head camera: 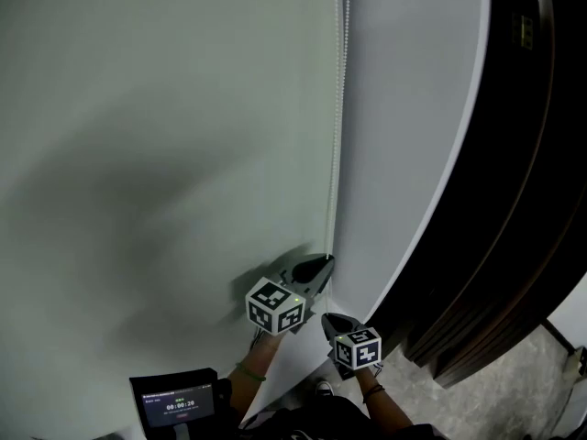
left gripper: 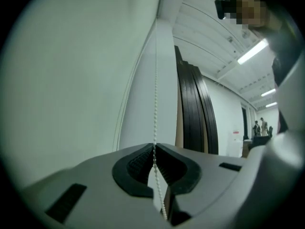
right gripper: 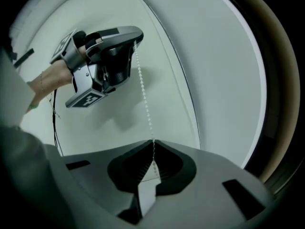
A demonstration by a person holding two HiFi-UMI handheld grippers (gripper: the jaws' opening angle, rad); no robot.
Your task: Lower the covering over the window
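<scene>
White bead chain [head camera: 337, 108]: a thin string of small beads that hangs straight down the right edge of the blind, between the fabric and the plain wall [head camera: 413, 108].
Blind [head camera: 165, 108]: pale greenish fabric, flat and smooth, filling the left of the head view. Its bottom edge is out of view, so how far down it is cannot be told.
Left gripper [head camera: 323, 262]: the upper of the two. Its jaws are closed together, with the chain pinched at the tips of the ribbed pads.
Right gripper [head camera: 333, 320]: just below the left one. Its jaws are likewise closed on the chain lower down, apparently on the same strand, which runs up from it in a near-straight line to the left gripper.
Weight: the chain itself is likely almost weightless; the drag probably comes from the blind's roller, which is out of view.
Stiffness: limp, so it should carry a pull only along its length.
Slip: smooth cord would slide, but the beads should catch on the pad ribs.
Fragility: a jerk could snap so thin a chain or pop it off its wheel, so steady pulls look safer.
Where to hold: on one strand only, squarely between the pads, close under the other gripper, pulling in line with the hang.
Surroundings: dark panels [head camera: 514, 200] stand to the right, clear of the chain.
</scene>
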